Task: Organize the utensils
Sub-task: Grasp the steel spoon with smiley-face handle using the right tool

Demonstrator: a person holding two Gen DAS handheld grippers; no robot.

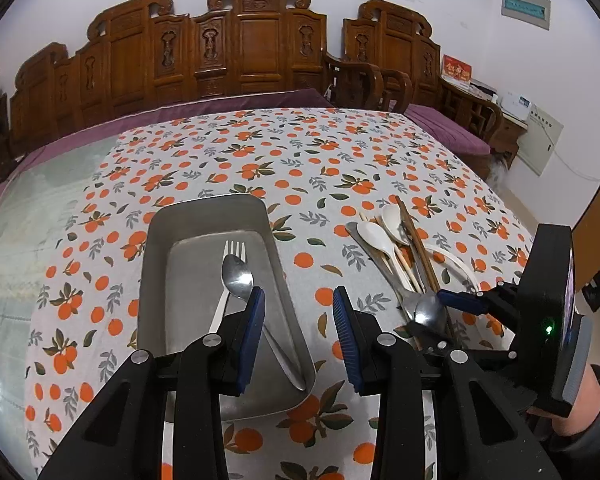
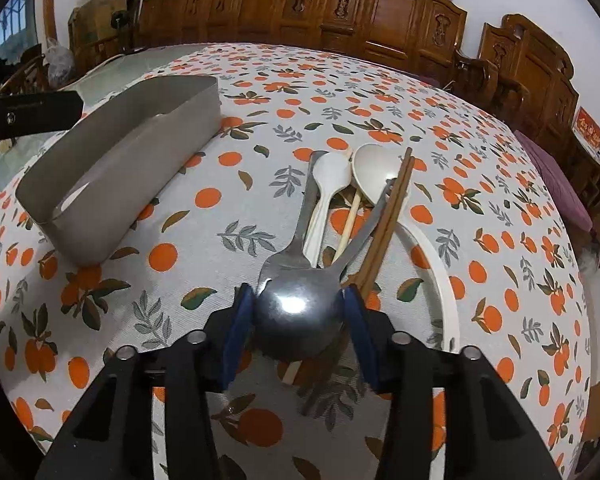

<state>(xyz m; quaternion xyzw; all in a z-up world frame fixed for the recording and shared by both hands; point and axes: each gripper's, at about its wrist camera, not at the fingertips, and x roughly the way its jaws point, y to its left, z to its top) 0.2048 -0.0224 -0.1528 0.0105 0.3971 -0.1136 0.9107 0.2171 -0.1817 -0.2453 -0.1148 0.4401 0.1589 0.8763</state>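
Note:
A grey metal tray (image 1: 156, 240) lies on the orange-print tablecloth with a steel fork (image 1: 235, 246) and a steel spoon (image 1: 237, 276) inside it. My left gripper (image 1: 299, 296) hovers over the tray's right rim, open, with nothing between its pads. To the right is a pile of utensils: two white spoons (image 2: 332, 176), brown chopsticks (image 2: 392, 208), a pale chopstick (image 2: 352, 216) and another steel utensil (image 2: 300, 232). My right gripper (image 2: 298, 300) is low over the near end of the pile. Its blue pads press both sides of a large steel spoon's bowl (image 2: 296, 320).
The tray (image 2: 112, 184) stands left of the pile, with a patch of tablecloth between them. A long curved white handle (image 2: 440, 272) lies at the pile's right. A carved wooden bench (image 1: 240, 48) with purple cushions runs behind the table. A person's hand (image 1: 580, 396) holds the right gripper.

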